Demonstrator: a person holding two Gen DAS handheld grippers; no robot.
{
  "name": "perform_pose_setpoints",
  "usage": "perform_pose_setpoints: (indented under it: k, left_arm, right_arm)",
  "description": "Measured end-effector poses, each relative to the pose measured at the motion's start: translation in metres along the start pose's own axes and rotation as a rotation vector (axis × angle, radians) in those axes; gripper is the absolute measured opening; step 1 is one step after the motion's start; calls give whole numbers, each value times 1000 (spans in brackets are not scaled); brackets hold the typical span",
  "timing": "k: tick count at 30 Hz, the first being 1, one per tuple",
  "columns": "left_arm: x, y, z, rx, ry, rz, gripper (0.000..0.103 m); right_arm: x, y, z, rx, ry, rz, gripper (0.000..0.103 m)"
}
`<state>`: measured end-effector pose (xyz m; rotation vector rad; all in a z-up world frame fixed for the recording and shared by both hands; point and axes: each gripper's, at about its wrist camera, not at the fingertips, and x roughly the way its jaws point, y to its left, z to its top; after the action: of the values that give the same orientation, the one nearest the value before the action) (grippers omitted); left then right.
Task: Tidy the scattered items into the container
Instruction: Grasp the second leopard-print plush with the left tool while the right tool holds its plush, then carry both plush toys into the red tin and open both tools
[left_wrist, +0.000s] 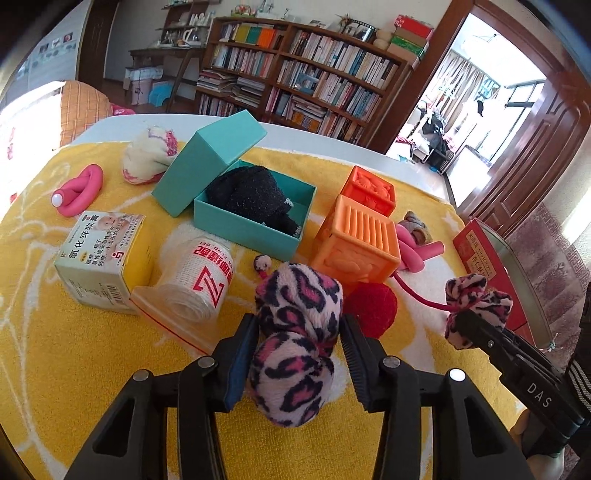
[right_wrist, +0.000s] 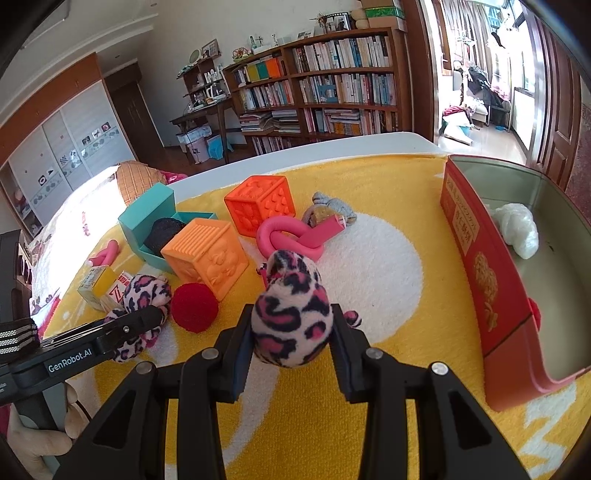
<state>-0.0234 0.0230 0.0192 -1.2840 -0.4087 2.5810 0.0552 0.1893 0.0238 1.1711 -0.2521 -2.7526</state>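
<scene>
Grippers both clamped: left gripper (left_wrist: 299, 343) on one fuzzy pink leopard-print pompom (left_wrist: 295, 332), right gripper (right_wrist: 293, 332) on its twin (right_wrist: 291, 314), pink cord (left_wrist: 417, 293) between, ready for the red tin container (right_wrist: 480, 266).

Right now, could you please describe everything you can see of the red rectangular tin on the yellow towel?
The red rectangular metal tin stands open at the right edge of the yellow terry towel. Its outer wall carries gold characters and a gold emblem; the inside is bare silvery metal. A crumpled white wad lies inside it. No fingers touch it.
</scene>
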Motion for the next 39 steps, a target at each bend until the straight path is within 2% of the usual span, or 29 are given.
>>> perform_pose_setpoints:
  k: [4, 7, 11, 17, 20, 21, 30, 39]
  left_arm:
    - [-18, -1, 1, -5, -29, -16, 48]
    - [-19, -6, 0, 16, -27, 2, 48]
    - [0, -11, -2, 53, 11, 84, 48]
    - [22, -14, 0, 65, 53, 84, 48]
    - [24, -20, 0, 97, 50, 113, 45]
    - [23, -21, -1, 97, 47, 108, 41]
    - [-11, -24, 1, 67, -40, 89, 41]
    - [-44, -78, 7, 157, -101, 20, 41]
  right_arm:
    - [-4, -2, 2, 11, -17, 6, 42]
    - [-7, -3, 3, 17, -30, 8, 42]
    - [-8, -3, 3, 22, -30, 11, 42]
    - [-10, -1, 2, 14, -41, 13, 42]
    - [-10, -1, 2, 15, -39, 13, 42]
    - [-10, -2, 2, 17, -39, 12, 42]
    - [-21, -5, 5, 36, -74, 26, 42]
    - [-58, -24, 16, 88, -176, 52, 42]
